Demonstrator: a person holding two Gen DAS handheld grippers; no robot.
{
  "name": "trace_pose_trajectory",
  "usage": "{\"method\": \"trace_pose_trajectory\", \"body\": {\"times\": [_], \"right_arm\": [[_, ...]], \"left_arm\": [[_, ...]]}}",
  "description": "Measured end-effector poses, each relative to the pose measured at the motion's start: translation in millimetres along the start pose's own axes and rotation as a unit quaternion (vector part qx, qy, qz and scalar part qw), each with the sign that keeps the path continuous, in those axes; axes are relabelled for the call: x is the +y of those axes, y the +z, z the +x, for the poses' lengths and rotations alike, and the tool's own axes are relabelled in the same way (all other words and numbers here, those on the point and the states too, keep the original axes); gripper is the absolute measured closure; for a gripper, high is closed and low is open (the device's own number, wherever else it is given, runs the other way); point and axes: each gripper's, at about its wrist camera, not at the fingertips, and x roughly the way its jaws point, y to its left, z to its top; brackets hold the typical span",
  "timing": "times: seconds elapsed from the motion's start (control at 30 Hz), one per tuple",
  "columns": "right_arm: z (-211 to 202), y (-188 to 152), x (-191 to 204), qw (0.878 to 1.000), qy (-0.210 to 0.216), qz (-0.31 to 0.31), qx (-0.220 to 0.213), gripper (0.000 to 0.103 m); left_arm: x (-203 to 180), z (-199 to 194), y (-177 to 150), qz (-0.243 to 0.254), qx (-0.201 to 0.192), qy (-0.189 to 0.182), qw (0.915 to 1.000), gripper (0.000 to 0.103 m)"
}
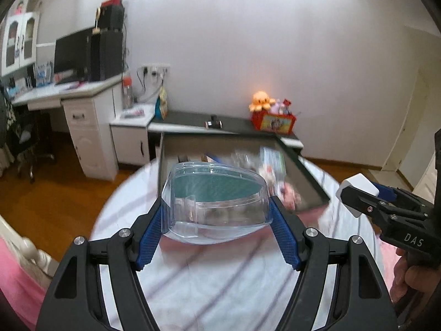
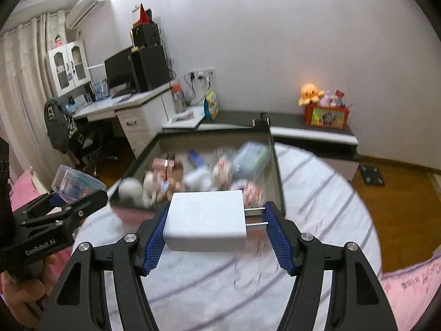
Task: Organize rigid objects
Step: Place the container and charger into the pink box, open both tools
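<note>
My left gripper (image 1: pixel 217 215) is shut on a clear plastic container (image 1: pixel 215 195) with a teal base, held above the striped bed cover. It also shows at the left of the right wrist view (image 2: pixel 78 183). My right gripper (image 2: pixel 216 220) is shut on a white charger plug (image 2: pixel 206 219), its two metal prongs against the right finger. The plug also shows at the right of the left wrist view (image 1: pixel 358 190). Ahead of both lies a dark open box (image 2: pixel 277 171) holding several blurred small items and toys (image 2: pixel 176 178).
The striped bed cover (image 2: pixel 317 193) lies under both grippers. Beyond stand a low dark-topped cabinet (image 2: pixel 303 129) with a red toy box (image 2: pixel 326 115), and a white desk (image 2: pixel 132 104) with a monitor. Wooden floor (image 2: pixel 399 193) lies to the right.
</note>
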Motion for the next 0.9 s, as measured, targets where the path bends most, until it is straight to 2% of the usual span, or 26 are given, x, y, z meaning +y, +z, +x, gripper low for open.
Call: {"method": "trace_pose_trajectory", "body": {"times": [0.1,0.23,0.5,0.9], "right_arm": [[14,23,-3,1.0,0.005,0.002,0.002,0.035],[46,51,-6,1.0,0.006,0.008,0.016,0.035],[116,74,-26,0.997,0.012,0.047,0.055,0.035],[175,74,-46,0.993,0.014,0.057,0.101,0.035]], "left_arm": [[7,19,32,-0.003,0.0,0.005,1.0,0.029],[11,63,58,-0.002,0.021,0.018,0.9996,0.029],[17,147,68,-0.011,0.08,0.026,0.9964,0.029],[22,184,79,-0.004,0.107,0.033,0.9937,0.029]]}}
